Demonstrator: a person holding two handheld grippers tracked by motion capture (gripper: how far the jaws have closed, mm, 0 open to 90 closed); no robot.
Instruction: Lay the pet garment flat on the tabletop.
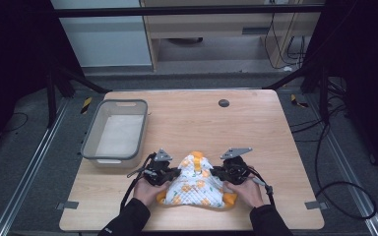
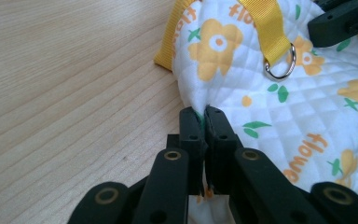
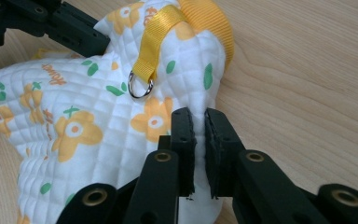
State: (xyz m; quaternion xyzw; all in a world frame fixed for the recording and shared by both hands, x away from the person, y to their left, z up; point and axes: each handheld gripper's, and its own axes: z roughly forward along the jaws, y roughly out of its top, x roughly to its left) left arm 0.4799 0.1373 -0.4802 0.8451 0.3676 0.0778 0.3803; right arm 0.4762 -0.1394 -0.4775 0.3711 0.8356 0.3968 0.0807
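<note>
Here, floral garment lies on wooden table

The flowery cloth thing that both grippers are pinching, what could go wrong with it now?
1. The left gripper fingers pinch only the very edge of the quilted flowery garment, so it might slip out if pulled.
2. The right gripper also bites just a thin fold, with a small gap showing between its fingers; that hold could let go too.
3. The metal ring on the yellow strap hangs loose and might snag something.
</note>
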